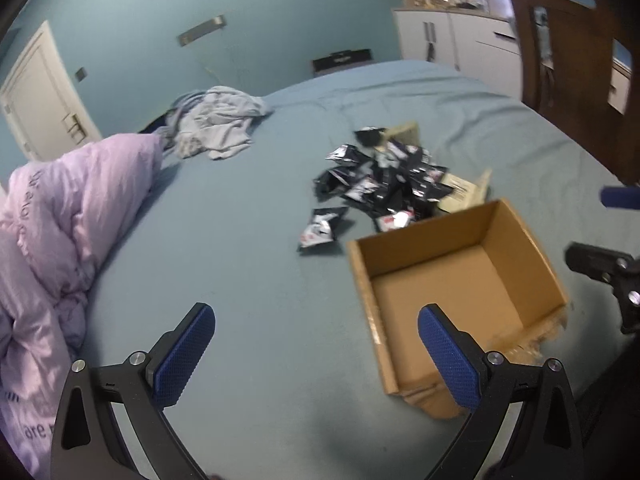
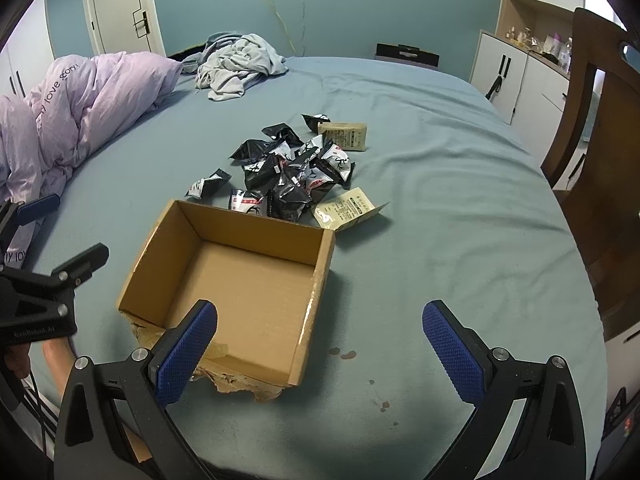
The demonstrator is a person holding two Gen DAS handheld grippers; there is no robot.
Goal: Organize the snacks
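A pile of black-and-white snack packets (image 2: 292, 172) lies on the blue-grey bed sheet, with two beige packets (image 2: 347, 135) beside it. It shows blurred in the left wrist view (image 1: 384, 180). An empty open cardboard box (image 2: 236, 280) sits just in front of the pile; it shows in the left wrist view too (image 1: 452, 280). My right gripper (image 2: 320, 320) is open and empty, its left finger over the box's near edge. My left gripper (image 1: 316, 320) is open and empty, left of the box; it also shows in the right wrist view (image 2: 56, 240).
A lilac duvet (image 2: 80, 100) is bunched at the left. Grey clothes (image 2: 240, 64) lie at the far side of the bed (image 2: 440, 200). A wooden chair (image 2: 600, 160) stands at the right edge. White cabinets (image 2: 516, 76) line the far right wall.
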